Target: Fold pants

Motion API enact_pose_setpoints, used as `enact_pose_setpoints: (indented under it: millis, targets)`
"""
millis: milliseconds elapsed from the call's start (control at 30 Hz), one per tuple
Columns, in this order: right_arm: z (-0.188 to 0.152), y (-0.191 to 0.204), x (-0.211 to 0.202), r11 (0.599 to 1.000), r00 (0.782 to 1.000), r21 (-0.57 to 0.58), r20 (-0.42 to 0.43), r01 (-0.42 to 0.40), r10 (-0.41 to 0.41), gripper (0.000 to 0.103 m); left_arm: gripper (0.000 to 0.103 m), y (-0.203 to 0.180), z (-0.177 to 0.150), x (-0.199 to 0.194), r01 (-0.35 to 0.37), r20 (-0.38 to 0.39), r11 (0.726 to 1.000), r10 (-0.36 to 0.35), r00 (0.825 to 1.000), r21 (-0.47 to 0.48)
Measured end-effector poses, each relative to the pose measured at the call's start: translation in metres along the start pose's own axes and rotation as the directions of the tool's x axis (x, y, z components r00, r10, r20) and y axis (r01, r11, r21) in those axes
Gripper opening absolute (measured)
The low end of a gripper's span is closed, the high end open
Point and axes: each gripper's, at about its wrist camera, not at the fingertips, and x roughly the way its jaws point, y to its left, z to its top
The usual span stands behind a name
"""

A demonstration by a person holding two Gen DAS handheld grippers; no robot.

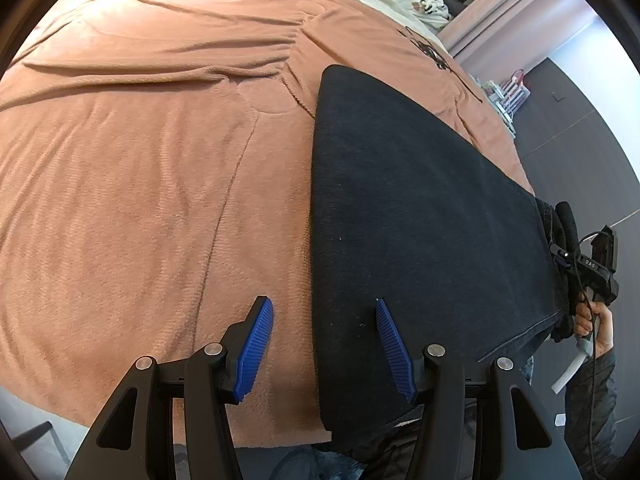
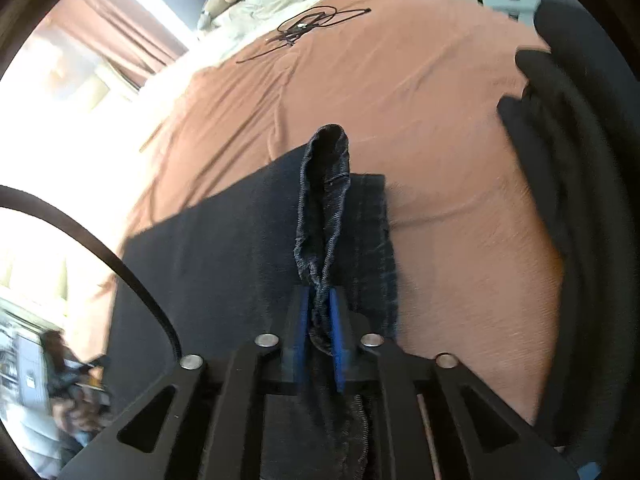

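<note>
While left gripper gapes, right gripper pinches blurred pants.

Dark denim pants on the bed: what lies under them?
The dark denim pants lie flat on a peach fleece blanket that spreads out around them. Anything else beneath the denim is covered.

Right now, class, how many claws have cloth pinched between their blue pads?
1. The right claw has the pants' hem between its pads. The left claw stands open over the pants and blanket, holding nothing.
</note>
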Motion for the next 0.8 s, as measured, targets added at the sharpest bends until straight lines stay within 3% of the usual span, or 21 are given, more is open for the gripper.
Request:
enact_pose_setpoints:
  millis: [33, 100, 200, 300, 367, 400, 433, 633, 800]
  targets:
    - [-0.001, -0.003, -0.001, 1.0, 1.0, 0.015, 0.009, -0.027, 0.027, 0.034, 0.057, 0.0, 0.0, 0.0, 0.0, 0.001, 1.0, 0.0, 1.0, -0.002]
    - [0.004, -0.015, -0.003, 0.998, 0.998, 0.03, 0.03, -0.062, 0.061, 0.047, 0.057, 0.001, 0.0, 0.0, -0.001, 0.003, 1.0, 0.001, 1.0, -0.005]
    - [0.005, -0.028, -0.002, 0.989, 0.99, 0.055, 0.038, -0.137, 0.135, 0.048, 0.057, 0.001, -0.002, 0.0, -0.003, 0.003, 1.0, 0.003, 1.0, -0.006]
    - [0.004, -0.03, 0.005, 0.996, 0.997, 0.028, 0.009, -0.082, 0.082, 0.047, 0.057, 0.002, -0.003, 0.0, -0.005, 0.002, 1.0, 0.005, 1.0, -0.005]
    - [0.002, -0.028, 0.011, 1.0, 1.0, 0.005, -0.023, -0.011, 0.011, 0.033, 0.057, 0.001, -0.002, 0.0, -0.005, 0.002, 1.0, 0.005, 1.0, -0.006]
    - [0.002, -0.027, 0.014, 0.999, 0.999, -0.012, -0.037, 0.032, -0.032, 0.008, 0.057, 0.001, -0.002, 0.0, -0.006, 0.002, 1.0, 0.006, 1.0, -0.006]
    - [0.003, -0.028, 0.014, 0.997, 0.997, -0.018, -0.041, 0.071, -0.072, 0.002, 0.057, 0.0, -0.002, 0.0, -0.007, 0.002, 1.0, 0.007, 1.0, -0.005]
    - [0.009, -0.023, -0.014, 0.992, 0.992, 0.003, 0.04, 0.122, -0.122, 0.001, 0.057, -0.005, 0.002, 0.001, 0.01, 0.002, 1.0, -0.01, 1.0, 0.004]
    - [0.003, -0.013, -0.008, 0.983, 0.982, -0.012, 0.026, 0.186, -0.185, 0.001, 0.057, -0.004, 0.011, 0.005, 0.027, 0.004, 1.0, -0.027, 1.0, -0.007]
